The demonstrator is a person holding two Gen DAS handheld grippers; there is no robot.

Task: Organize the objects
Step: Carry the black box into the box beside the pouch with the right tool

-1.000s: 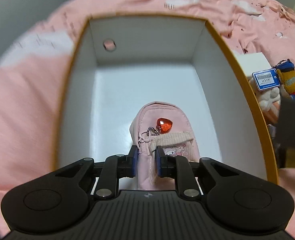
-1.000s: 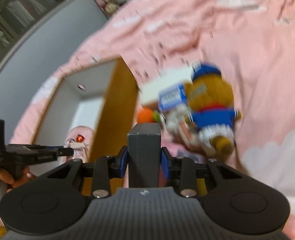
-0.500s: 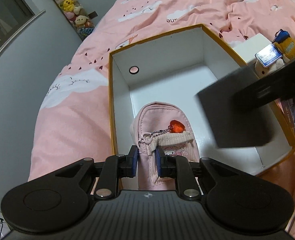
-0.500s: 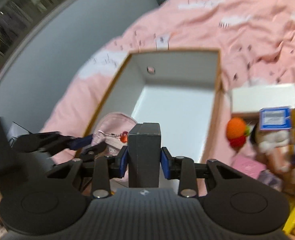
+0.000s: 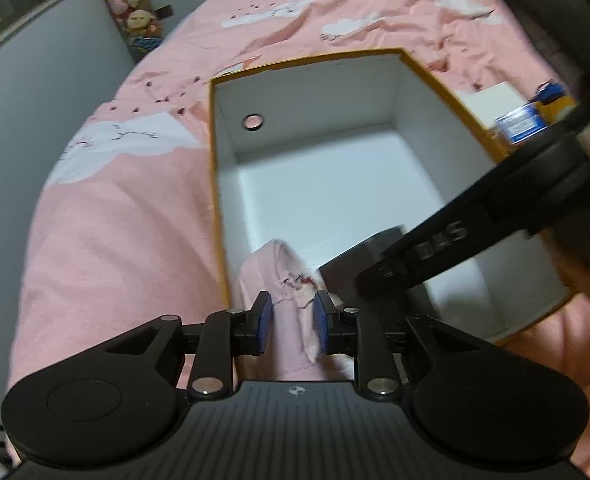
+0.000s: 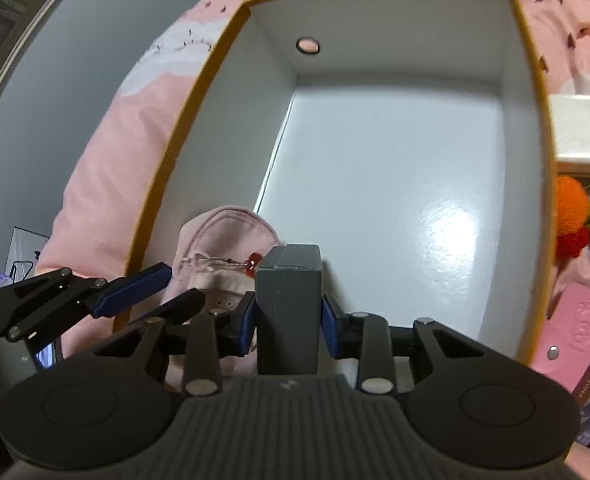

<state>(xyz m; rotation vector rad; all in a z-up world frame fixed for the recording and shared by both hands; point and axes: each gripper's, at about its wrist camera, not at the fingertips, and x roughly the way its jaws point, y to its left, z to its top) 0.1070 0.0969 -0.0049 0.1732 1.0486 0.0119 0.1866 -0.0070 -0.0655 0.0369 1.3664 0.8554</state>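
Two items logged inside one white storage box [image 6: 395,152] with a yellow rim.

Item 1: pink mini backpack pouch [image 5: 283,280], red heart charm, standing in the box's near corner, between the pads of the left gripper [image 5: 293,322]; jaws opening, pads drawn clear of the fabric.

Item 2: dark grey box [image 6: 289,304], clamped upright in the right gripper [image 6: 289,326], just right of the pouch, low over the box floor.

Risk: pouch looks floppy and may topple once released; grey box could knock it, or the two grippers collide in this tight corner.

Writing: "DAS" on right gripper's finger; blue tag beyond rim illegible.
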